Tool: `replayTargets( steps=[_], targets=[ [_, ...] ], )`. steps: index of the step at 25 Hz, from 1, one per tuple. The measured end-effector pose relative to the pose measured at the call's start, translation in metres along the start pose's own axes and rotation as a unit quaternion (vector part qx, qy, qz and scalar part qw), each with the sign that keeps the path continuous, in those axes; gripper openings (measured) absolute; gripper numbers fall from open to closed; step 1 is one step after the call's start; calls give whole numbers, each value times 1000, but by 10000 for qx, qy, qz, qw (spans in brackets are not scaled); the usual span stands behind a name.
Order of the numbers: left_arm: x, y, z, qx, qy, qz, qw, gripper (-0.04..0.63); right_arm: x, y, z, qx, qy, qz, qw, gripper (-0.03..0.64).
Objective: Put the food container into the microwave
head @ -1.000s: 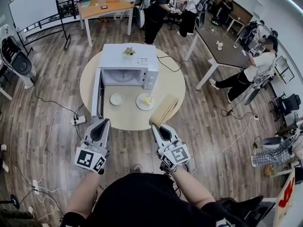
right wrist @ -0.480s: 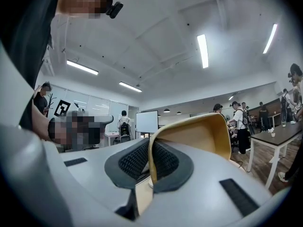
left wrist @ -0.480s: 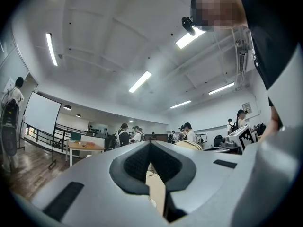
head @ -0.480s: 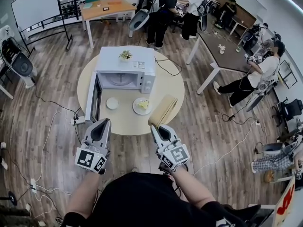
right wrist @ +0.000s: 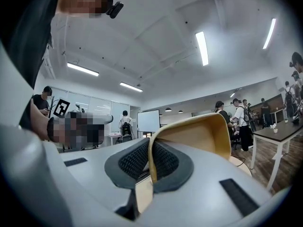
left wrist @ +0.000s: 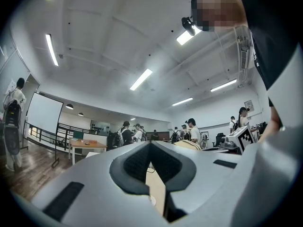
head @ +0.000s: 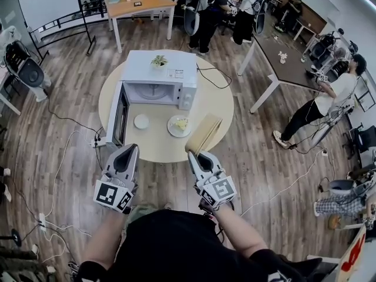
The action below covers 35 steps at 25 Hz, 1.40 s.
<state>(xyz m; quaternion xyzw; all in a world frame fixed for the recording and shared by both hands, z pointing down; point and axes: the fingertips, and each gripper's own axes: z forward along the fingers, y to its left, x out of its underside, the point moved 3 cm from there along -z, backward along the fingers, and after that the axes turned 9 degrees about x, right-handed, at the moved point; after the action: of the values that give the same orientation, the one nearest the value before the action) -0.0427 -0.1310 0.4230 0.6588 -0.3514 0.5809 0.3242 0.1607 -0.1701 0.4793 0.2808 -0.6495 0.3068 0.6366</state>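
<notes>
My right gripper (head: 194, 155) is shut on the rim of a tan, open food container (head: 204, 134), which it holds tilted over the near edge of the round table. In the right gripper view the container's wall (right wrist: 199, 134) runs between the pads of the right gripper (right wrist: 150, 162). The white microwave (head: 158, 78) stands at the table's middle with its door (head: 119, 114) swung open to the left and its cavity showing. My left gripper (head: 130, 149) hovers just short of the table's edge, shut with nothing in it (left wrist: 150, 148).
A small white plate (head: 141, 121) and a plate with food (head: 179, 126) lie on the round table (head: 224, 111) in front of the microwave. A small plant sits on the microwave. Cables run across the wood floor, and several people stand at desks beyond.
Both grippers have drifted a little, with the container still in the right one. The view has shifted slightly, and the people at the back have moved.
</notes>
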Motion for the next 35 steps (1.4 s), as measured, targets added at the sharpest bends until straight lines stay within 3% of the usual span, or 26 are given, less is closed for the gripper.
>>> replayTargets(
  steps=[20,35],
  targets=[
    [2,8,9,20,35,17,10000,18,4,2,14,-154,71,-57,9998,31],
    [3,57,16,78,78,-57,9999,18,0,11,63,-121,141,-113,9998,31]
  ],
)
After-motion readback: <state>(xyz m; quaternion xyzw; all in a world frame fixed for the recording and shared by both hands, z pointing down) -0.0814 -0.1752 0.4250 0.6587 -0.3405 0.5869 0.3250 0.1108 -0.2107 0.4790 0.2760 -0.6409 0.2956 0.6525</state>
